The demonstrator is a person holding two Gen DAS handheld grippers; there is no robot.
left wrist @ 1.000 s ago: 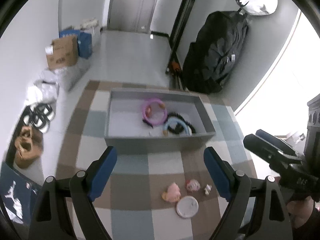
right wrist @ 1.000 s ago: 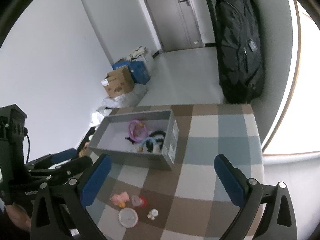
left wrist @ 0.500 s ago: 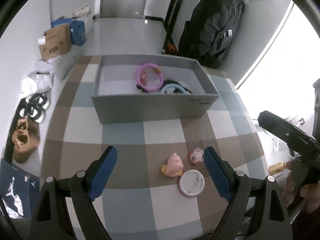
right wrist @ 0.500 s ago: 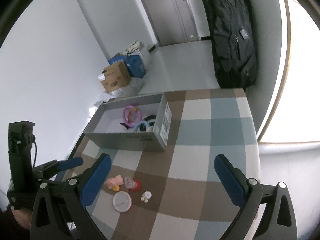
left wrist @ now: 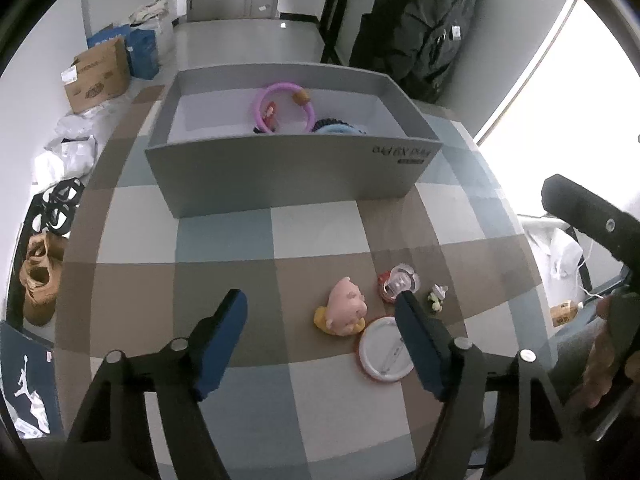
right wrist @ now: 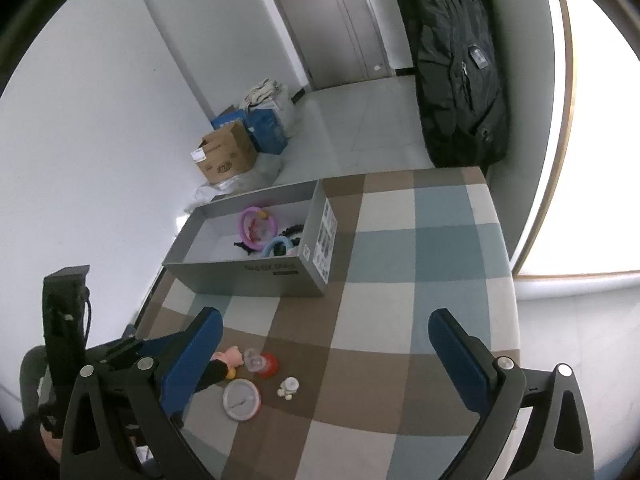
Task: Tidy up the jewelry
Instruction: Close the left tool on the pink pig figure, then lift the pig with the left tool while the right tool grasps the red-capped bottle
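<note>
**Left wrist view: both grippers hovering over loose trinkets, box at rear**

Left wrist view is showing my left gripper (left wrist: pixel 322 312) with fingers spread wide, holding nothing, over the checkered tabletop (left wrist: pixel 224 240). Its right fingertip is overlapping the white round badge (left wrist: pixel 382 356) and the clear-and-red charm (left wrist: pixel 396 282); I cannot tell whether it is touching either. The pink pig charm (left wrist: pixel 346 310) is lying just beside the badge, the small white charm (left wrist: pixel 438 296) near them. I am seeing the grey box (left wrist: pixel 288 180) behind, with the purple ring (left wrist: pixel 284 106) inside. My right gripper (right wrist: pixel 324 346) is hanging with fingers spread, empty, above the tabletop.
</note>
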